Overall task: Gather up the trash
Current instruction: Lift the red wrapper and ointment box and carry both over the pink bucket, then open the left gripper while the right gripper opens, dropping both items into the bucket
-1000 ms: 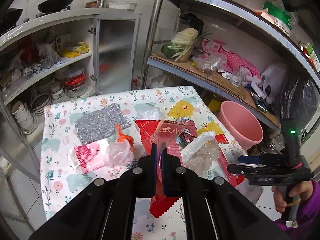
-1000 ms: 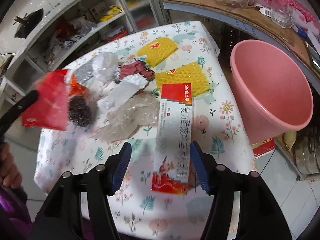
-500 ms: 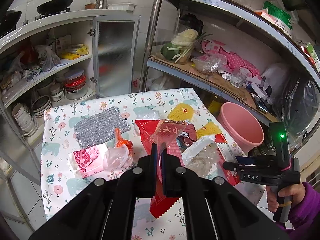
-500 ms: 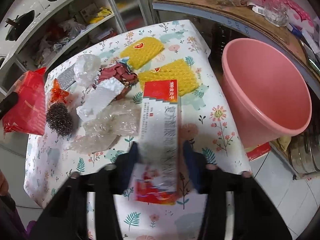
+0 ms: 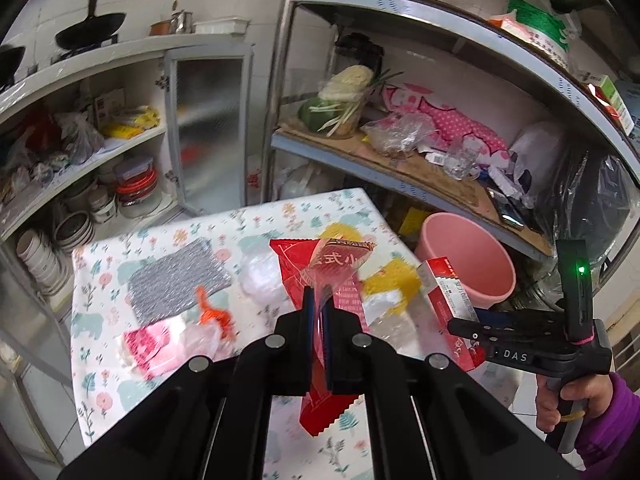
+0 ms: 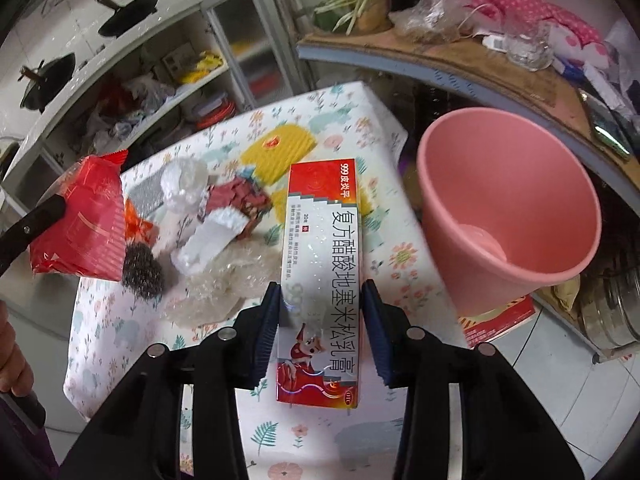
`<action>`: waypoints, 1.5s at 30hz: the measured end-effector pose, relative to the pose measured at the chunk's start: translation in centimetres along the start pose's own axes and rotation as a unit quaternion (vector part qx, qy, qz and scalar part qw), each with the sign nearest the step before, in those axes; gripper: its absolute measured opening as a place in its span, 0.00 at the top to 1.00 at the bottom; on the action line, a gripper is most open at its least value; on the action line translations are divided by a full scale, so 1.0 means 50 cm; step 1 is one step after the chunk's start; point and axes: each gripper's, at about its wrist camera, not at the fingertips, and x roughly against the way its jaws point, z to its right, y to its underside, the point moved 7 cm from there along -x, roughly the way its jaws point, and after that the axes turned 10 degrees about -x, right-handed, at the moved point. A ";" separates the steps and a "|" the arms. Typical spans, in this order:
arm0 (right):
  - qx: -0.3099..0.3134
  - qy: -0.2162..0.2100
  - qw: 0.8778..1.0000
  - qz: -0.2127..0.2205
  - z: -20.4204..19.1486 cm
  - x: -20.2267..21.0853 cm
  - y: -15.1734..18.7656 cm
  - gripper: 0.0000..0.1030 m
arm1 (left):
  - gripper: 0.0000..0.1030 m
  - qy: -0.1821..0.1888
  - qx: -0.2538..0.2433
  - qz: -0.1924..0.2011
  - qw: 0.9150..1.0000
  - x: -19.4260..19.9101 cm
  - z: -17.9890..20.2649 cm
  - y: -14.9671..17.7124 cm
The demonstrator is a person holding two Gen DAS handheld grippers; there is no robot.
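Right gripper point(image 6: 322, 322) clamps the medicine box point(image 6: 322, 264) across its width, lifted off the table point(image 6: 384, 248), likely for the pink bin point(image 6: 508, 208) just beyond. Left gripper point(image 5: 318, 312), fully closed, pinches a red wrapper point(image 5: 320, 276); blurred trash lies behind.

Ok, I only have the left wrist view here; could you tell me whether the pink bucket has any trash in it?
Observer: The right wrist view looks into the pink bucket; its bottom shows bare, no trash.
Operator: Thank you. Is the right claw squarely on the medicine box?
Observer: Yes, one pad presses each long side of the box.
Operator: Does my red wrapper hide anything on the table?
Observer: A dark steel scourer lies there, beside the crumpled clear plastic.
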 end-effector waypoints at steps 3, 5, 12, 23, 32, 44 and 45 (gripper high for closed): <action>-0.005 0.002 1.000 0.015 0.017 0.011 -0.017 0.59 | 0.97 0.008 -0.012 0.007 1.000 -0.004 0.028 -0.026; -0.012 0.003 1.000 0.025 0.029 0.024 -0.030 0.59 | 0.97 0.015 -0.021 0.012 1.000 -0.010 0.050 -0.047; -0.047 0.024 0.996 0.074 0.108 0.082 -0.098 0.59 | 0.97 0.048 -0.059 0.029 0.997 -0.049 0.135 -0.122; -0.095 0.078 0.988 0.089 0.240 0.060 -0.190 0.59 | 0.97 0.115 -0.109 0.003 0.987 -0.210 0.307 -0.204; -0.130 0.113 0.984 0.045 0.329 -0.048 -0.199 0.59 | 0.97 0.171 -0.117 -0.049 0.977 -0.376 0.445 -0.197; -0.148 0.140 0.979 0.000 0.394 -0.129 -0.162 0.59 | 0.96 0.156 -0.139 -0.125 0.970 -0.521 0.481 -0.106; -0.148 0.143 0.979 0.000 0.395 -0.130 -0.162 0.59 | 0.95 0.155 -0.139 -0.126 0.970 -0.523 0.481 -0.103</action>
